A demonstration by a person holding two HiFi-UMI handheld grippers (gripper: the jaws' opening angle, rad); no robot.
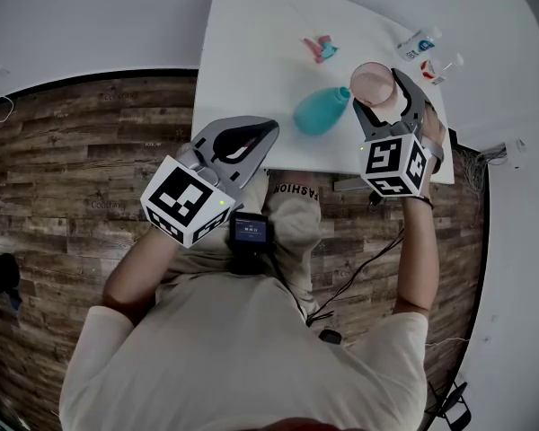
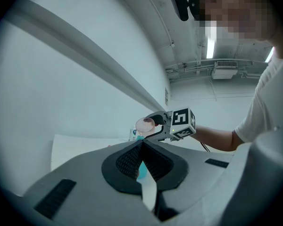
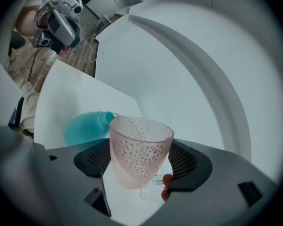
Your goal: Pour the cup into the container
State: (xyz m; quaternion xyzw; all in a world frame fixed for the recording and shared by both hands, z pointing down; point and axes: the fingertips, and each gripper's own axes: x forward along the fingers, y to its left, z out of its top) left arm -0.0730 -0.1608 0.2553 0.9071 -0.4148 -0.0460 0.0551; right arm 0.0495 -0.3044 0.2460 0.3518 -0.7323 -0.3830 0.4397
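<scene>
**Right tongs** (image 3: 140,160): clamped on the pink cup (image 3: 141,145). One jaw bears on each side of the cup's dimpled wall. In the right gripper view the cup's open mouth points away from the camera. In the head view the cup (image 1: 371,81) is held over the white surface (image 1: 251,43), just beside the neck of the teal container (image 1: 319,112).

**Teal container:** lies on its side on the surface, with its narrow neck towards the cup. In the right gripper view it (image 3: 85,126) shows behind the cup and to its left.

**Left tongs** (image 2: 141,147): jaws together, with nothing between them. In the head view the left tongs (image 1: 268,131) are held at the near edge of the surface, well apart from the container and the cup.

**Other items:** a small pink and teal object (image 1: 321,48) lies farther back on the surface. Two small bottles (image 1: 419,41) stand near the far right corner.
</scene>
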